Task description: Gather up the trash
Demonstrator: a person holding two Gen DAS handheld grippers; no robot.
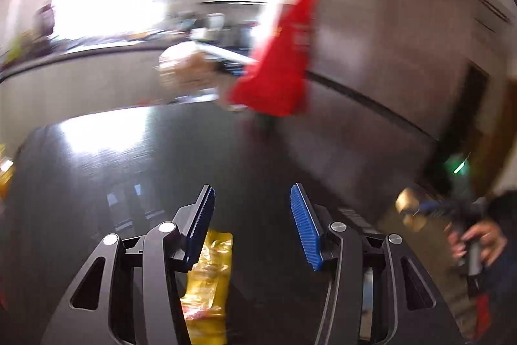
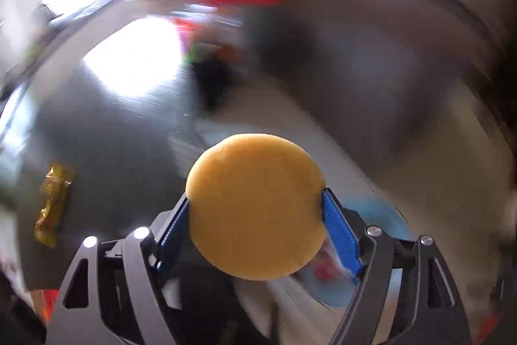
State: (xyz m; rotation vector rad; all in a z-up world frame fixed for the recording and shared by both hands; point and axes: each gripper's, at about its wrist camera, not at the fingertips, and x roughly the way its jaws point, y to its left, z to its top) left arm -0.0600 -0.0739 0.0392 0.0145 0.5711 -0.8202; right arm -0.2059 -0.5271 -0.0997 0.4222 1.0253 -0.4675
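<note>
The right gripper (image 2: 257, 215) pinched a round yellow sponge-like puck (image 2: 255, 206); it looked light and soft. The left gripper (image 1: 252, 215) gaped empty above a crinkly yellow wrapper (image 1: 208, 283), likely slippery.

One yellow wrapper (image 1: 208, 286), one round yellow sponge (image 2: 256, 206), one red bag (image 1: 279, 60)

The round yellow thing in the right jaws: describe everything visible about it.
The round yellow object is a smooth, matte, orange-yellow disc or ball, unmarked; which one it is cannot be told. The right gripper holds it, blue ribbed pads pressing its left and right edges. It is held above the blurred dark table, touching nothing else.
</note>
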